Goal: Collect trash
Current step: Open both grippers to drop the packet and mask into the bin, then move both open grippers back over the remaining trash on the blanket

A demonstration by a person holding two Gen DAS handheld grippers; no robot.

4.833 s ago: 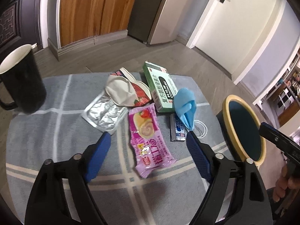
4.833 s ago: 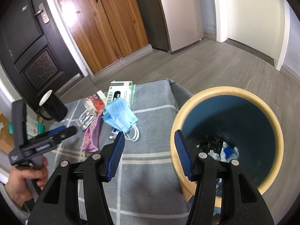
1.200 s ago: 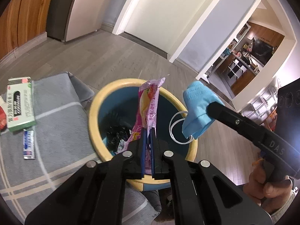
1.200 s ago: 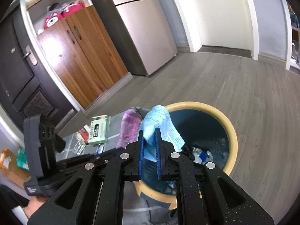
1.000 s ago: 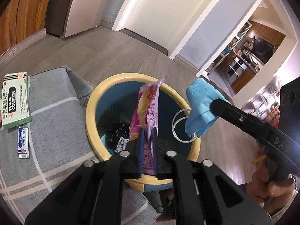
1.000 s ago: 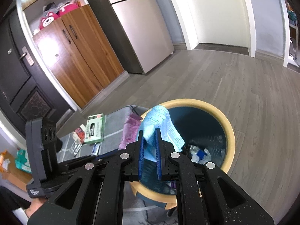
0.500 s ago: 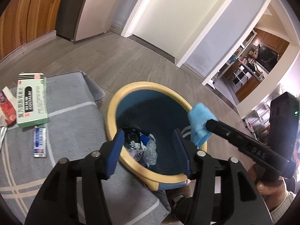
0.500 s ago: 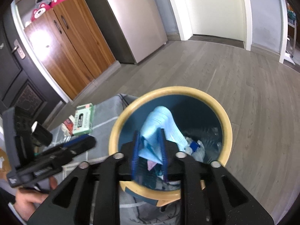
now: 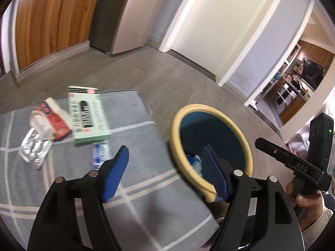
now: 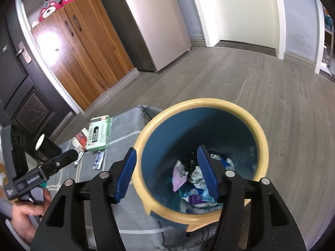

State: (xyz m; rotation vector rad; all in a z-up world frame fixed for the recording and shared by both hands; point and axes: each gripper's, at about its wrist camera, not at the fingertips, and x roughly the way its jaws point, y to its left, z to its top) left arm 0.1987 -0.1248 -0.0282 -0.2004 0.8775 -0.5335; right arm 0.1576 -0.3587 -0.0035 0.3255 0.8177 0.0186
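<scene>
A blue bin with a yellow rim [image 9: 240,138] [image 10: 201,102] stands by the grey table's right end, with wrappers and the blue mask lying in it [image 10: 194,179]. My left gripper [image 9: 165,175] is open and empty over the table's right edge. My right gripper [image 10: 167,175] is open and empty above the bin. On the grey checked cloth [image 9: 134,179] lie a green box [image 9: 88,117] [image 10: 98,136], a red-and-white wrapper [image 9: 50,121], a silver foil pack [image 9: 34,149] and a small blue-white sachet [image 9: 100,156] [image 10: 99,160].
A black mug [image 10: 45,148] stands at the table's far left in the right wrist view. Wooden cupboards, a fridge and a white door line the room behind. Grey wood floor surrounds the bin.
Both grippers opened over the bin; the pink wrapper and the blue mask dropped in. My left gripper has swung back left toward the table.
</scene>
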